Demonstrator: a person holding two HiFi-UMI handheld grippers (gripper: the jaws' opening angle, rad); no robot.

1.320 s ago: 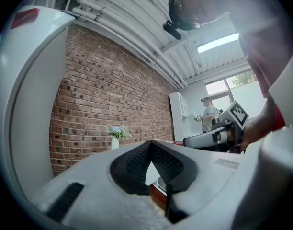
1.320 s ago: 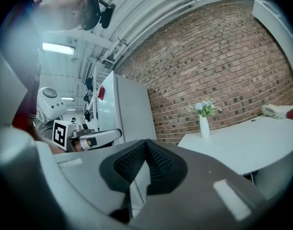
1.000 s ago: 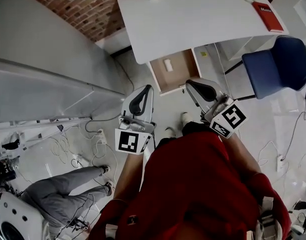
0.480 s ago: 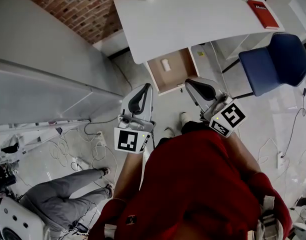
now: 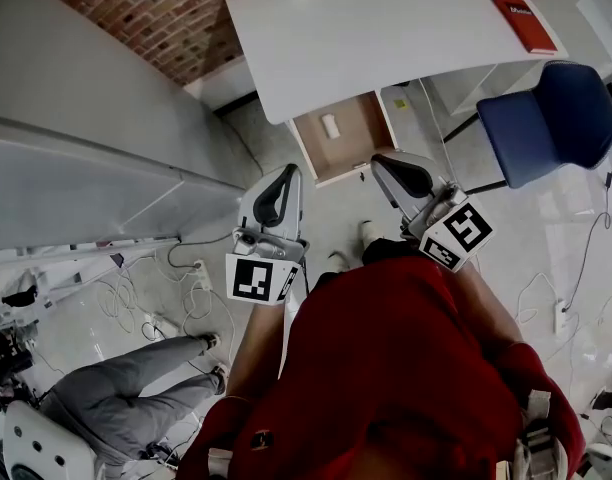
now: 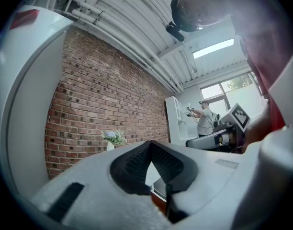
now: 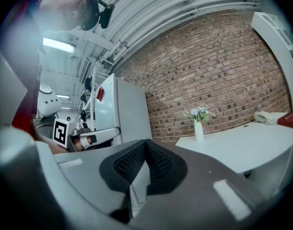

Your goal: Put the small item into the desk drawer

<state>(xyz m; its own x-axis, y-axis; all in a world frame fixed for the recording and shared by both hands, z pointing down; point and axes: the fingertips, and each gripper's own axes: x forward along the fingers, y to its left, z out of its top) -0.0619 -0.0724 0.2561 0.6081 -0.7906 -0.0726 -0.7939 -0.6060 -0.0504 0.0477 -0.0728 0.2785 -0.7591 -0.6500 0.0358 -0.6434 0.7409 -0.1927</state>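
Lying in the open brown wooden drawer [image 5: 361, 133] under the smooth white desk top [image 5: 386, 38], at the upper middle of the head view, the small white rectangular item [image 5: 330, 125] rests on the drawer floor. The white plastic left gripper [image 5: 285, 173] and right gripper [image 5: 383, 161] hang just below the drawer, apart from the item. Their black ribbed pads [image 6: 137, 162] are pressed together, tip to tip, with nothing between them.

A red brick wall [image 5: 176, 13] runs along the room. A blue chair [image 5: 551, 118] stands on the pale glossy floor [image 5: 586, 228]. Ceiling lights [image 7: 58, 45] are on.
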